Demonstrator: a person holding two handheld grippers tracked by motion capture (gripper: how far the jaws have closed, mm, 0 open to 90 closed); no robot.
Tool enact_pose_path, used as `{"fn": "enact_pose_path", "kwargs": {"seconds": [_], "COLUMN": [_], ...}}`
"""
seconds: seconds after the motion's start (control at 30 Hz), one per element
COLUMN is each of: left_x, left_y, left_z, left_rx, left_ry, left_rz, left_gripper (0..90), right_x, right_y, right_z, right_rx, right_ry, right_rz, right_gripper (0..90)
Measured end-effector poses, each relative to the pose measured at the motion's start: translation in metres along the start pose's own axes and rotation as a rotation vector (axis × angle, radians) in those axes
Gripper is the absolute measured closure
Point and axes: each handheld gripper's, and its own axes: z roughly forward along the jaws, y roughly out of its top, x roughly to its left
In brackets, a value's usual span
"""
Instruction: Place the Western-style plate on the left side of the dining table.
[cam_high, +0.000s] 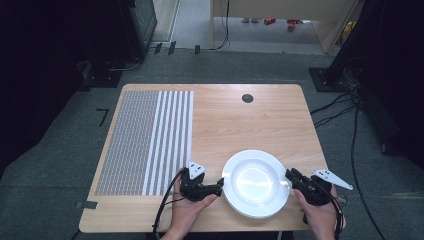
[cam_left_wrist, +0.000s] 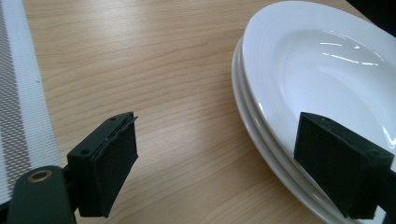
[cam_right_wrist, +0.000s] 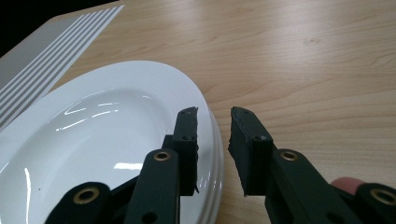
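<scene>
At the far left of the desk (cam_high: 220, 122) lies a placemat (cam_high: 145, 142) with grey mesh and white stripes; it plays no part in the work now. Next comes the left tool (cam_high: 219, 186), held by the left hand (cam_high: 187, 210). Its jaws stand wide apart, and in the left gripper view the left tool (cam_left_wrist: 215, 158) has one jaw over the bare wood and the other jaw over the rim of the plates.

The stack of white plates (cam_high: 256, 183) sits near the front edge of the desk, between both tools. From the left tool the stack lies directly to the right, with its rim already between the open jaws. The plates are round, so there is no long axis; what matters is the rim.

On the right side, the right tool (cam_high: 289, 176) in the right hand (cam_high: 320, 212) comes to the opposite rim. In the right gripper view its jaws are apart with only a narrow gap, and the right tool (cam_right_wrist: 214, 135) has one jaw above the stack of white plates (cam_right_wrist: 93, 140) and the other beside it, holding nothing. Both tools are about equally near.

How many plates are in the stack is hard to say: two or three rims are visible. Whether any jaw touches the porcelain, I cannot tell.
</scene>
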Motion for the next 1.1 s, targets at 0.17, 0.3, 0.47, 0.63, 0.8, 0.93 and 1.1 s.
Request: {"fn": "enact_pose_path", "kwargs": {"seconds": [0.17, 0.3, 0.47, 0.63, 0.8, 0.93, 1.1], "left_x": [-0.007, -0.012, -0.014, -0.016, -0.019, -0.019, -0.019], "left_y": [-0.004, -0.006, -0.007, -0.009, -0.01, -0.01, -0.01], "left_z": [0.003, 0.005, 0.007, 0.009, 0.011, 0.011, 0.012], "left_rx": [-0.003, -0.007, -0.008, -0.002, 0.004, 0.003, -0.005], "left_ry": [-0.033, -0.077, -0.121, -0.173, -0.186, -0.18, -0.176], "left_rz": [0.003, 0.011, 0.009, 0.007, 0.01, 0.009, 0.016], "left_gripper": [15.8, 26.4, 37.3, 45.1, 45.7, 46.0, 46.9], "right_x": [-0.001, -0.005, -0.009, -0.01, -0.012, -0.013, -0.016], "right_y": [-0.002, -0.002, -0.004, -0.005, -0.006, -0.006, -0.006], "right_z": [0.001, 0.0, 0.0, 0.0, 0.0, -0.001, -0.002], "right_rx": [0.01, 0.012, 0.034, 0.039, 0.037, 0.036, 0.044], "right_ry": [0.027, 0.066, 0.084, 0.085, 0.1, 0.104, 0.125], "right_rz": [0.008, 0.069, 0.126, 0.163, 0.215, 0.232, 0.262], "right_gripper": [74.2, 78.2, 80.9, 82.1, 82.6, 83.3, 84.0]}}
